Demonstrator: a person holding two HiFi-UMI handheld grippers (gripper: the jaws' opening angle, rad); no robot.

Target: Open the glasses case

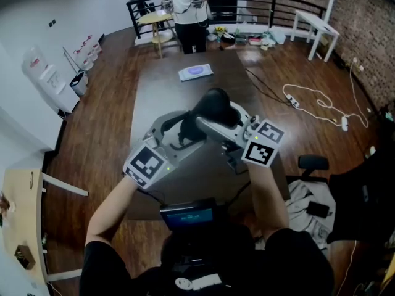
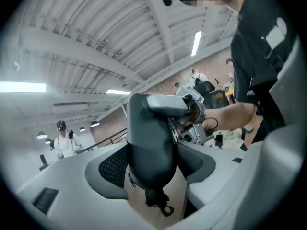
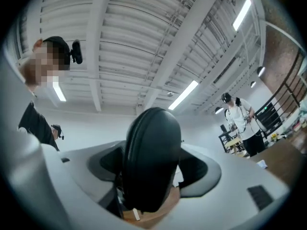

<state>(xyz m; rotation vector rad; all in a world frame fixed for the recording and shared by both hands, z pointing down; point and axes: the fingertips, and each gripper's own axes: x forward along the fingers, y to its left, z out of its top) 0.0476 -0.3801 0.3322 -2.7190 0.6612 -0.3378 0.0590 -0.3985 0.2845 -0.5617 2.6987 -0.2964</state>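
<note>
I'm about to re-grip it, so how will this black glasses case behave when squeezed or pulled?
The glasses case looks domed and undented, so probably a stiff shell. Its smooth rounded faces may slip or twist in a grip. The strap dangling beneath looks floppy.

No legible text, brand or number in any view. Cubes on left gripper (image 1: pixel 187 128) and right gripper (image 1: pixel 217 130) carry square black-and-white code markers: patterns only, no letters or digits. Lit blue screen (image 1: pixel 187 216) at the person's chest: content too small to read. White-and-purple packet (image 1: pixel 195 72) on the worktop (image 1: pixel 154 97): print unreadable.
</note>
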